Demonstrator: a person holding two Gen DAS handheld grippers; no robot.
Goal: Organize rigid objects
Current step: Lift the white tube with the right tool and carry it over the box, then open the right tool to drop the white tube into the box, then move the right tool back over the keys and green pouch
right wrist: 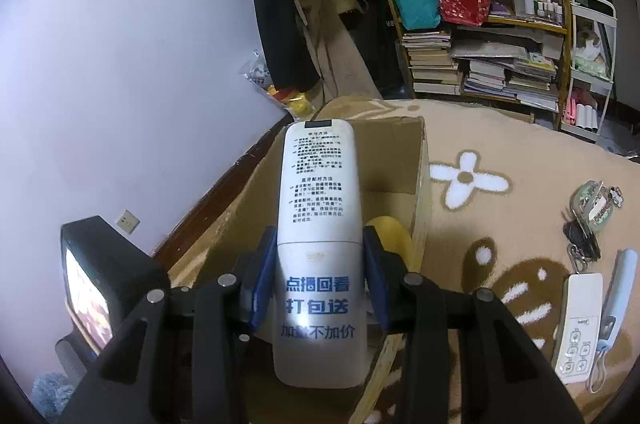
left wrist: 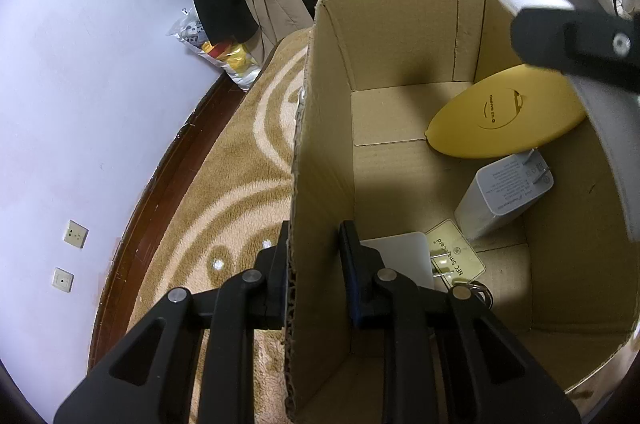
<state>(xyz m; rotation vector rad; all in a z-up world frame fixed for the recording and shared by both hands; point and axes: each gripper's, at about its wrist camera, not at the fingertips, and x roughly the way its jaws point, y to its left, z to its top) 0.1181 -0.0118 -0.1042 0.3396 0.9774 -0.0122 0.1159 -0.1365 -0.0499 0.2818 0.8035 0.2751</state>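
left gripper point(left wrist: 314, 264): jaws pinched on the near wall of the cardboard box point(left wrist: 400, 35), steadying it
right gripper point(right wrist: 320, 276): jaws clamped on a white remote point(right wrist: 320, 224), held over the box opening, printed back up
in box: yellow case point(left wrist: 504, 111), white charger point(left wrist: 500, 191), card point(left wrist: 456, 256), probably keys at the edge, half hidden
still on rug point(right wrist: 500, 151): small remote point(right wrist: 578, 328), key bunch point(right wrist: 588, 220)
risk: remote grabbed low, long end overhangs; could pivot and drop onto the charger
risk 2: box wall flexes, box tips if left hand pulls
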